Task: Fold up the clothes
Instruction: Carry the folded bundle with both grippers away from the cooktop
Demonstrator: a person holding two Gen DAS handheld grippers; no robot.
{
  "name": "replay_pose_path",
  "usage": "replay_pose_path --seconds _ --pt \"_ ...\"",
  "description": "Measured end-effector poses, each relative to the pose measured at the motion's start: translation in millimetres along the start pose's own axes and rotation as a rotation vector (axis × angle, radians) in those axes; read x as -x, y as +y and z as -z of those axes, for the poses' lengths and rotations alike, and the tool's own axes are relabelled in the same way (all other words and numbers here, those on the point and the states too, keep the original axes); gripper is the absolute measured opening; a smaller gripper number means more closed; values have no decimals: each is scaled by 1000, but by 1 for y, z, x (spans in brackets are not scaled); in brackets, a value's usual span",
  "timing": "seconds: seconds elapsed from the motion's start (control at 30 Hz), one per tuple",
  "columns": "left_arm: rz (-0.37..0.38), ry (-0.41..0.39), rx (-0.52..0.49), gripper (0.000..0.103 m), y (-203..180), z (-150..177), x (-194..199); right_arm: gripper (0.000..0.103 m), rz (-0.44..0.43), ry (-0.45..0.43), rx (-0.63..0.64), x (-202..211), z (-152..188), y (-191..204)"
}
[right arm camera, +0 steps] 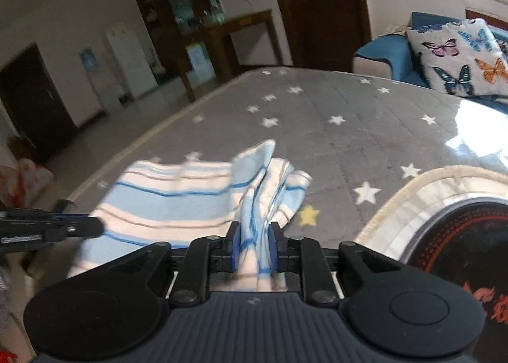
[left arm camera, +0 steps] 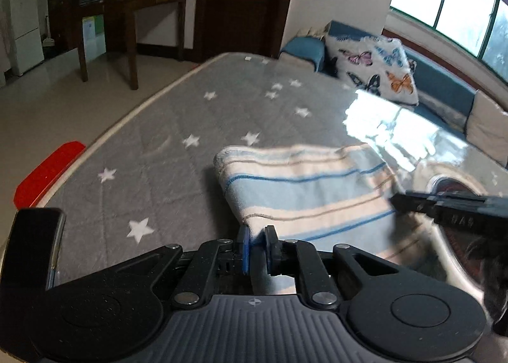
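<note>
A light-blue and cream striped cloth [left arm camera: 304, 185] lies partly folded on a grey star-patterned table cover [left arm camera: 165, 128]. My left gripper [left arm camera: 257, 244] is shut on its near left corner. My right gripper [right arm camera: 253, 244] is shut on a bunched edge of the same cloth [right arm camera: 177, 191], with folds standing up between the pads. The right gripper's finger shows at the right edge of the left wrist view [left arm camera: 444, 207]. The left gripper's finger shows at the left edge of the right wrist view [right arm camera: 54, 226].
A round black and red dish on a cream mat [right arm camera: 457, 236] lies at the table's right. A blue sofa with a butterfly cushion [left arm camera: 374, 68] stands beyond. A red object [left arm camera: 47, 172] and a dark phone [left arm camera: 31, 255] sit at the left edge.
</note>
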State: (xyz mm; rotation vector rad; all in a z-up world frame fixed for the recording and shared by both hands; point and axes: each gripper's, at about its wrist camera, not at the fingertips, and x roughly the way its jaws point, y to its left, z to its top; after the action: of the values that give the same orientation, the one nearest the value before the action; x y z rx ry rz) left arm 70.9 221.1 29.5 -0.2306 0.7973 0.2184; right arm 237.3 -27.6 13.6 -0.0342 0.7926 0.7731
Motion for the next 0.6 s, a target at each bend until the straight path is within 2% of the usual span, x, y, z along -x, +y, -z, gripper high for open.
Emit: replay_pose_path --seconds 0.1,0.17,0.23,0.37,0.47,0.6 --pt "-22 -3 -6 19 2 -1 -1 23 12 3 -7 1 -3 -4" --pt "-31 -21 -4 30 2 -7 1 23 22 -20 2 9 -6 -6" --pt "-38 -44 -9 35 1 -12 4 24 30 -50 34 14 -12 -1" --pt "-31 -64 -28 49 -9 -23 -4 24 -38 -52 57 12 -19 8" --pt "-42 -65 -40 49 -14 -26 -17 24 -67 -44 72 5 -18 13" --pt "-64 -33 -38 49 -12 -26 -35 22 -48 2 67 -13 -15 8"
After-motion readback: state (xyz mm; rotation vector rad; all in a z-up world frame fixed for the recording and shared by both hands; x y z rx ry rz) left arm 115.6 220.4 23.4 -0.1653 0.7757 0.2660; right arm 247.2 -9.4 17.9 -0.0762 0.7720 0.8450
